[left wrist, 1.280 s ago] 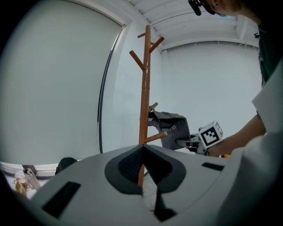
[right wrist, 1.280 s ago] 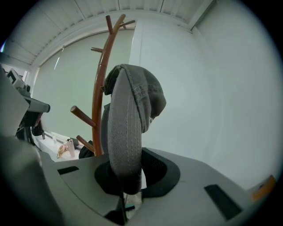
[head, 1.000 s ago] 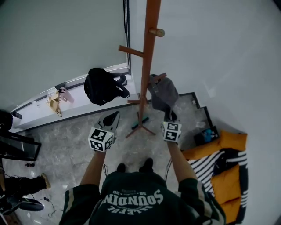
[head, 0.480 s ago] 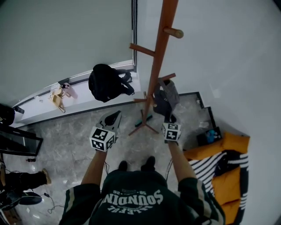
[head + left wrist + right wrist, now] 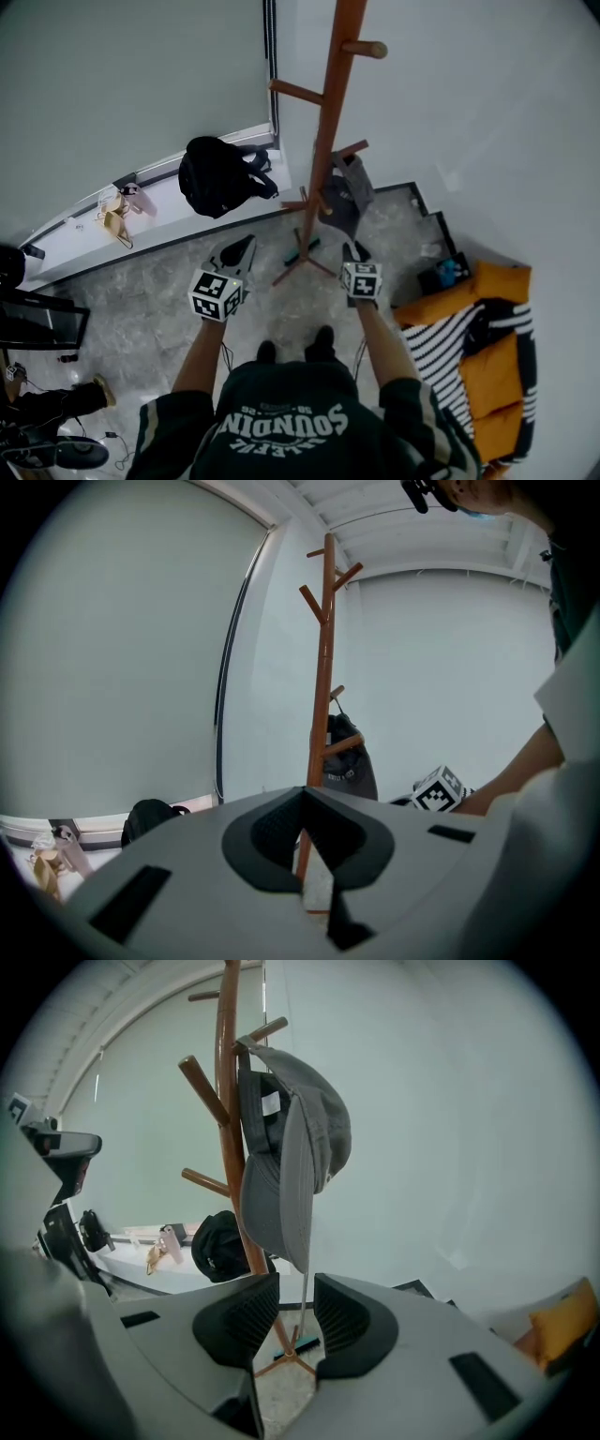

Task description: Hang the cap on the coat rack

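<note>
A tall wooden coat rack (image 5: pixel 325 131) stands in the room's corner. A grey cap (image 5: pixel 344 195) hangs from one of its lower pegs on the right side. In the right gripper view the cap (image 5: pixel 292 1138) hangs brim down from a peg on the rack (image 5: pixel 225 1082). My right gripper (image 5: pixel 296 1309) is open just below the brim tip, with nothing between its pads. In the head view the right gripper (image 5: pixel 353 248) sits right under the cap. My left gripper (image 5: pixel 244 246) is shut and empty, left of the rack's feet. From the left gripper (image 5: pixel 302 803) I see the rack (image 5: pixel 322 667) and cap (image 5: pixel 345 761) ahead.
A black backpack (image 5: pixel 217 178) sits on the white window ledge (image 5: pixel 84 230) behind the rack, with small items (image 5: pixel 117 220) further left. Orange and striped cushions (image 5: pixel 478 352) lie on the floor at right. Dark equipment (image 5: pixel 37 319) stands at the left edge.
The cap now hangs narrower and closer to the pole on its peg. My right gripper has dropped slightly below it. The left gripper has hardly moved.
</note>
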Demonstrator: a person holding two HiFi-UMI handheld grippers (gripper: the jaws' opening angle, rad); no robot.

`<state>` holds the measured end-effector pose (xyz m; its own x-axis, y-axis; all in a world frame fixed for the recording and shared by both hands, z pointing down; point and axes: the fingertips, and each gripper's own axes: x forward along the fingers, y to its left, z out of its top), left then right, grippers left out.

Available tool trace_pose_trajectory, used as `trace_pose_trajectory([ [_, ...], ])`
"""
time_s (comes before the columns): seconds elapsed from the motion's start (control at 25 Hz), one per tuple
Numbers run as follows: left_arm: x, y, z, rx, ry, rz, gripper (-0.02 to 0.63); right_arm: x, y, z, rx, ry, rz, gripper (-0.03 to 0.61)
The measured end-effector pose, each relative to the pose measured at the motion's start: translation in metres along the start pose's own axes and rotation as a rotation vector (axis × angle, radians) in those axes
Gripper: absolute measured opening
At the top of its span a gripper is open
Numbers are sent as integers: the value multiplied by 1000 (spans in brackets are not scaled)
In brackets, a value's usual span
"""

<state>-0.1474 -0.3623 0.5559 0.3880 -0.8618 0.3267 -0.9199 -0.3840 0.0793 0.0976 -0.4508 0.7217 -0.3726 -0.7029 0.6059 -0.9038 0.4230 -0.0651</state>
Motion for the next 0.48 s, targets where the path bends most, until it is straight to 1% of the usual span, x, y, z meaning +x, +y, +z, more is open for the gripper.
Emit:
trace_pose_trajectory([
  [0.2, -4, -7, -8, 4, -6, -49, 0, -18, -2, -3, 7, -62, -40, 95],
  [0.32, -9, -13, -10, 10, -18, -80, 0, -41, 11, 8, 1, -115, -40, 93],
  [0.4, -13, -16, -9, 15, -29, -100, 0, -56, 23, 17, -5, -145, -38, 76],
  [0.48, -19, -19, -7, 23, -40, -120, -1, -72, 38, 26, -22, -174, -33, 47],
])
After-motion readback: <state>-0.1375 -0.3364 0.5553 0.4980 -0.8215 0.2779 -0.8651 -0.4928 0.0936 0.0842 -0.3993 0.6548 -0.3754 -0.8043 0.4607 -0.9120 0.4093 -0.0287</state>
